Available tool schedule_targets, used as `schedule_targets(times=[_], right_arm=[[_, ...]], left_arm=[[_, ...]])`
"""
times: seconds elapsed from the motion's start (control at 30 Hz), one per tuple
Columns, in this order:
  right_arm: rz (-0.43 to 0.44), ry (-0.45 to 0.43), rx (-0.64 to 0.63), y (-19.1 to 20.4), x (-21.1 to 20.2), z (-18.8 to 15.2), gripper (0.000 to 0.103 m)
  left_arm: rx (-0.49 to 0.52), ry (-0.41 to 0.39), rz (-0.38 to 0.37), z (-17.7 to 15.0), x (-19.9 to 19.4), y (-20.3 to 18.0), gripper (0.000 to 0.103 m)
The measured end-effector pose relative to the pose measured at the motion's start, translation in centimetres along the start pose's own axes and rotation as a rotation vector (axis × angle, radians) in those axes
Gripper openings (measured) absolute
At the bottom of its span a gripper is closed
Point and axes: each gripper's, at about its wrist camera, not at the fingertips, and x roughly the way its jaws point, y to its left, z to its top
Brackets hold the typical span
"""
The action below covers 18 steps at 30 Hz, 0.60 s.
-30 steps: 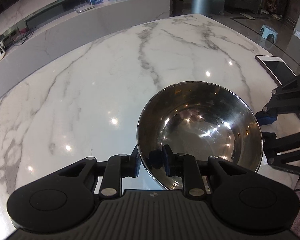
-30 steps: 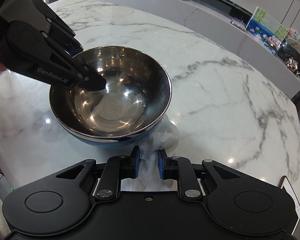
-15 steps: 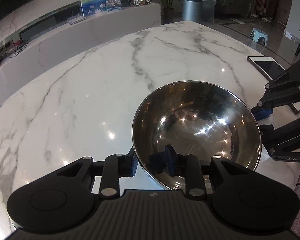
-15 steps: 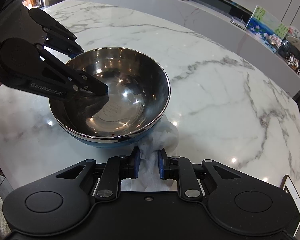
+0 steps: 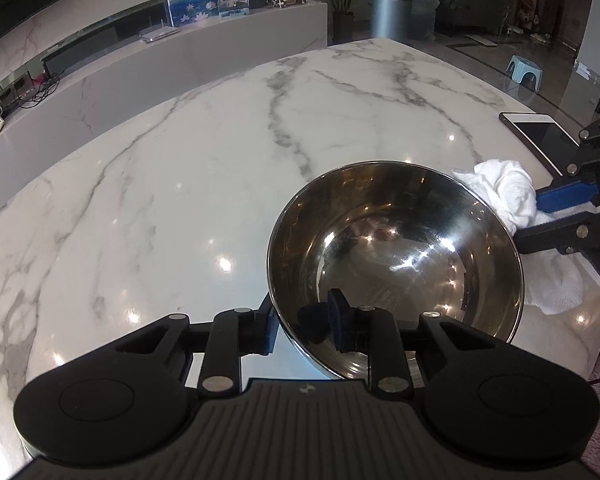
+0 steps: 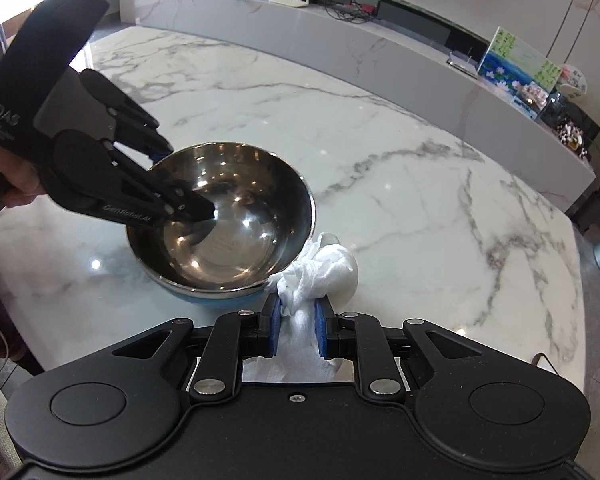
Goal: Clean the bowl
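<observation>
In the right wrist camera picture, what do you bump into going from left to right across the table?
Left gripper → bowl → white cloth → bare marble table.

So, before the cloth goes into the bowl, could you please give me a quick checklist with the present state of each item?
1. Left gripper grips the bowl rim, one finger inside and one outside: ok.
2. Right gripper shut on the white cloth: ok.
3. Cloth is inside the bowl: not ok; it sits outside, beside the rim.
4. Bowl interior free of objects: ok; only reflections show.
5. Bowl resting flat on the marble table: cannot tell; it looks tilted.
6. Phone lies apart from the bowl, near the table edge: ok.
</observation>
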Motion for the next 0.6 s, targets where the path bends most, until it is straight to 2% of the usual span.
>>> schedule_targets(times=[0.17,0.47,0.6], right_arm=[[0.001,0.017,0.002,0.7,0.9,-0.1,0.016],[0.068,0.103,-0.004,2.0,3.2,-0.3,0.016],[0.069,0.119,-0.027,2.8,3.6,-0.2,0.016]], left_arm=[[0.0,0.003,0.003,-0.1,-0.1,0.0,0.024],[-0.01,0.002,0.01,-0.3,-0.2,-0.1,0.024],[-0.009,0.004,0.012,-0.3,-0.2,-0.1,0.024]])
